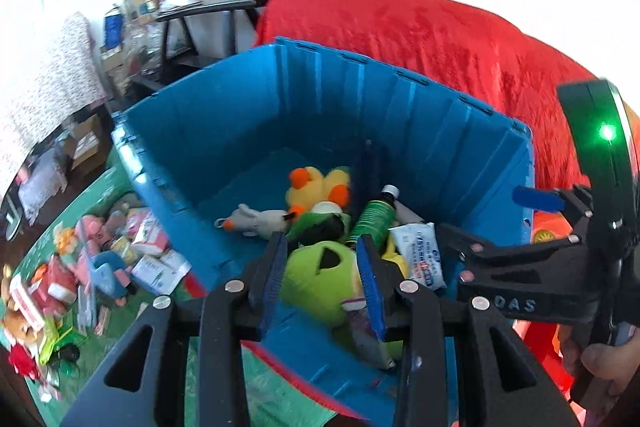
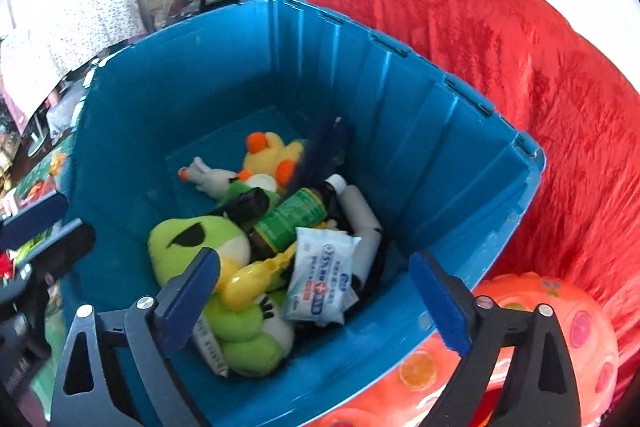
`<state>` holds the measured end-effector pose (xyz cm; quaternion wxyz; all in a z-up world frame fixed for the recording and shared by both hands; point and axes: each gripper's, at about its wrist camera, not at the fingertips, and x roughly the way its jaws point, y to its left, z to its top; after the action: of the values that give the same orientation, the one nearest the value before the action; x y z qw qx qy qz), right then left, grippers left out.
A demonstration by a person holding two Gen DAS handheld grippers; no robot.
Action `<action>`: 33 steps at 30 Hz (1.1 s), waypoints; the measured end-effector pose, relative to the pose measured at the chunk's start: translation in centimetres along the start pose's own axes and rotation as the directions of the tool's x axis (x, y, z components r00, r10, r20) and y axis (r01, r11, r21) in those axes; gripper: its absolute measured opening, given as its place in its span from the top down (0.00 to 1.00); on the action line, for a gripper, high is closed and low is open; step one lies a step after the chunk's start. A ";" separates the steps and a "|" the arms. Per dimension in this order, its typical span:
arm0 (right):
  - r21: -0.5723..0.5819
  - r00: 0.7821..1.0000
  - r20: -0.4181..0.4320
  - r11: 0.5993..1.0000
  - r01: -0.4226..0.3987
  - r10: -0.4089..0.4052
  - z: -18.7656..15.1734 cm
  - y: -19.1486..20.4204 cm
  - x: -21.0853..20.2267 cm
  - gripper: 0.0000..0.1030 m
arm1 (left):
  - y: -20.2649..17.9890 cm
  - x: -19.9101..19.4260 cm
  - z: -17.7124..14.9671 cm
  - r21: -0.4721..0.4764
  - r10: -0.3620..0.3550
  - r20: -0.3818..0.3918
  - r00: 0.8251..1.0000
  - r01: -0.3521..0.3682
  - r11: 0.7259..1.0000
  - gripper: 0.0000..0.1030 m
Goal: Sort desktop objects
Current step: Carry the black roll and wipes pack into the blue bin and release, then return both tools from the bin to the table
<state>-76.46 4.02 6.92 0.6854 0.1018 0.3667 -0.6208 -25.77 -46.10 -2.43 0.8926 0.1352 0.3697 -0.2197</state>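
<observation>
Both grippers hovered over the near rim of a blue plastic crate [image 2: 400,115] that stood against a red plush blanket [image 2: 520,47]. The right gripper [image 2: 316,301] had its blue-padded fingers [image 2: 438,301] spread wide and held nothing; below them lay a white wet-wipe packet [image 2: 320,279] resting on a green-labelled bottle [image 2: 290,223] and beside a white tube [image 2: 362,223]. The left gripper [image 1: 324,279] was also released, its fingers [image 1: 370,281] parted more narrowly, with nothing between the pads; a green frog plush [image 1: 316,275] lay in the crate beneath the gap, on the left side of the heap. Farther back in the crate sat a yellow duck plush [image 1: 316,187] with orange feet, and a white goose toy [image 1: 256,221] lay just left of it on the crate floor. A yellow plastic piece [image 2: 248,279] was wedged between the frog plush and the packet. Outside the crate, to the left, a scatter of small boxes and plush toys [image 1: 100,259] remained on a green mat [image 1: 116,183]. An orange fruit-print cushion [image 2: 560,339] touched the crate's near right corner.
</observation>
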 end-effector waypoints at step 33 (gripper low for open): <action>-0.218 0.987 -0.059 0.963 -0.156 0.146 -3.4 29.6 -3.1 0.00 | 25.4 -11.8 -17.3 -0.407 0.300 -0.126 0.946 -0.325 0.854 0.66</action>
<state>-50.20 14.64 -2.86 0.7298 0.0654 0.4394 -0.5196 -31.12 -13.67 -3.85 0.9133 0.0034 0.4070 0.0174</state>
